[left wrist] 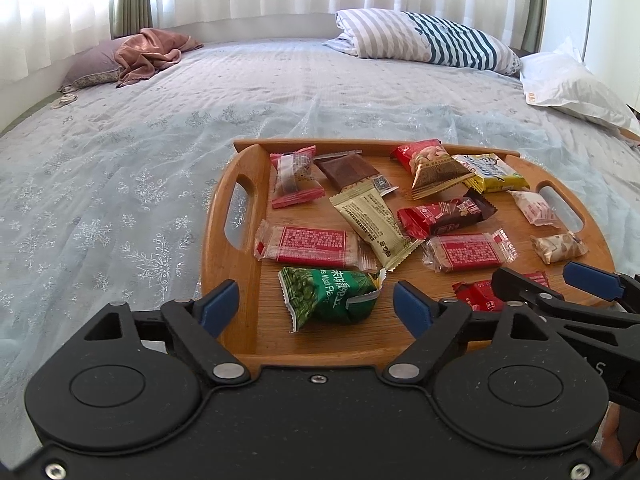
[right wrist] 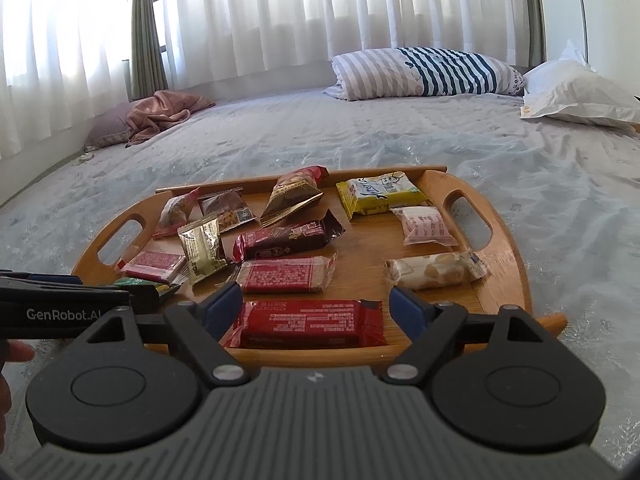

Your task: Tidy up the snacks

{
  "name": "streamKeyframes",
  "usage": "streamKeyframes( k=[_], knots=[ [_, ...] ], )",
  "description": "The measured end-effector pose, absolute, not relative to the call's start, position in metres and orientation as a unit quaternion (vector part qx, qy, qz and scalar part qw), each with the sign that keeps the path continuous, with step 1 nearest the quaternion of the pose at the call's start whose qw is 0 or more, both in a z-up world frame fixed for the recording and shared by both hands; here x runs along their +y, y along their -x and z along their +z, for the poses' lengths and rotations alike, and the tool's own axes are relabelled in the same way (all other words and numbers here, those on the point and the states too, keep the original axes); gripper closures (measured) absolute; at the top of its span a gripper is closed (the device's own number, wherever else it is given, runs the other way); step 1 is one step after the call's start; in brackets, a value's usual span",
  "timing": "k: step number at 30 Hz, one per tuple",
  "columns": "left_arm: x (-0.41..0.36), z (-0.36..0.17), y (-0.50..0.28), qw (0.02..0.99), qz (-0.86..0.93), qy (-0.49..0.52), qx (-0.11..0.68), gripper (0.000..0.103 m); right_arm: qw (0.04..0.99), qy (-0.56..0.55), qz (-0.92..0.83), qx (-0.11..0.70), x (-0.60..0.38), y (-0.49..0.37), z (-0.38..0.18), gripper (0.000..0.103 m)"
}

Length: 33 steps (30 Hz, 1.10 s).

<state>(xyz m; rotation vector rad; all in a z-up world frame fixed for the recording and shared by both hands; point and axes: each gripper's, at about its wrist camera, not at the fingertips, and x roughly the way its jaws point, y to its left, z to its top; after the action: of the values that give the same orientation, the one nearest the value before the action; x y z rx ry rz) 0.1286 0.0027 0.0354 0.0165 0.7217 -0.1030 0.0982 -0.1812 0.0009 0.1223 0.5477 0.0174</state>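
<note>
**A:** Your left gripper [left wrist: 316, 306] stands spread, its blue pads either side of the green snack packet [left wrist: 330, 296] but not pressing it; the packet lies flat on the wooden tray [left wrist: 236, 256] near the front rim, so nothing is held.

**B:** And the right?

**A:** Your right gripper [right wrist: 316, 308] is spread too; the red wafer bar [right wrist: 308, 324] lies between its fingers at the tray's front edge, untouched as far as I can see; both claws sit low and angled down at the tray, which suits a pinch from above the rim.

**B:** Where are the rest of the snacks?

**A:** All on the tray, which rests on the pale bedspread [left wrist: 120, 184]; the yellow packet [right wrist: 380, 196] and the pink-white packet [right wrist: 424, 226] sit toward the right handle; the gold sachet [right wrist: 202, 250] leans across a red-labelled biscuit pack [right wrist: 154, 266] on the left; they overlap loosely, so I judge the sorting is barely begun.

**B:** Any risk?

**A:** The wrappers are slick and crinkly; close on the middle of each, or you may only catch a sealed edge and let it slip; keep your two grippers apart, since they sit just beside each other.
</note>
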Motion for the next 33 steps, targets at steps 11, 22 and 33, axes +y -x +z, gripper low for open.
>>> streamKeyframes(
  k=[11, 22, 33],
  knots=[
    [0.004, 0.045, -0.112, 0.937, -0.055, 0.003, 0.346, 0.010, 0.964, -0.056, -0.002, 0.260, -0.189, -0.084, 0.008, 0.008],
    [-0.002, 0.044, -0.079, 0.933, -0.060, 0.021, 0.354, 0.008, 0.965, -0.046, -0.014, 0.257, -0.200, -0.061, 0.008, 0.000],
    [-0.003, 0.039, -0.058, 0.930, -0.055, 0.017, 0.364, 0.008, 0.964, -0.028, -0.019, 0.263, -0.211, -0.043, 0.003, 0.000]
  ],
)
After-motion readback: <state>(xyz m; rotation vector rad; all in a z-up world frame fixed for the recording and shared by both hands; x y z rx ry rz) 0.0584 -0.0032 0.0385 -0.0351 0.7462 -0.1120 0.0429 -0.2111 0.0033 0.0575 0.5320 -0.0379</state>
